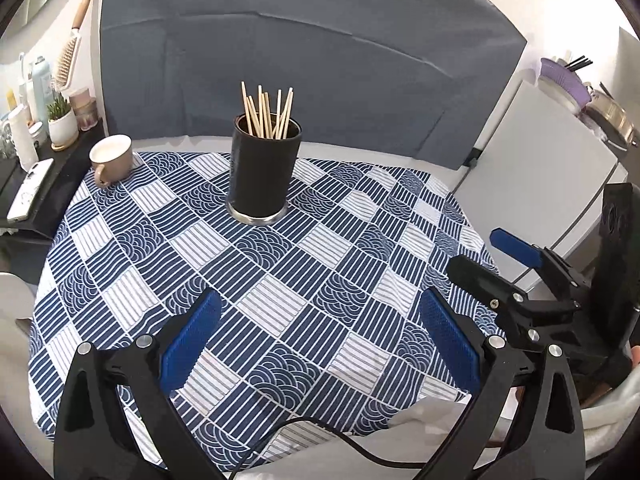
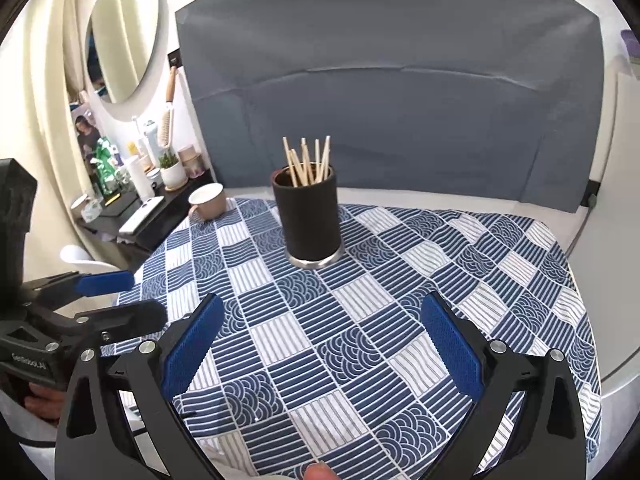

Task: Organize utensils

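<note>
A black cylindrical holder with a metal base stands upright on the blue patterned tablecloth. Several wooden chopsticks stick up out of it. My left gripper hovers over the near part of the cloth, open, nothing between its blue pads. My right gripper is likewise open and empty, well short of the holder. In the left wrist view the right gripper shows at the right edge; in the right wrist view the left gripper shows at the left edge.
A beige mug sits at the cloth's far left corner. A dark side shelf holds a phone, bottles and a small plant. A grey padded board backs the table. A white cabinet stands right.
</note>
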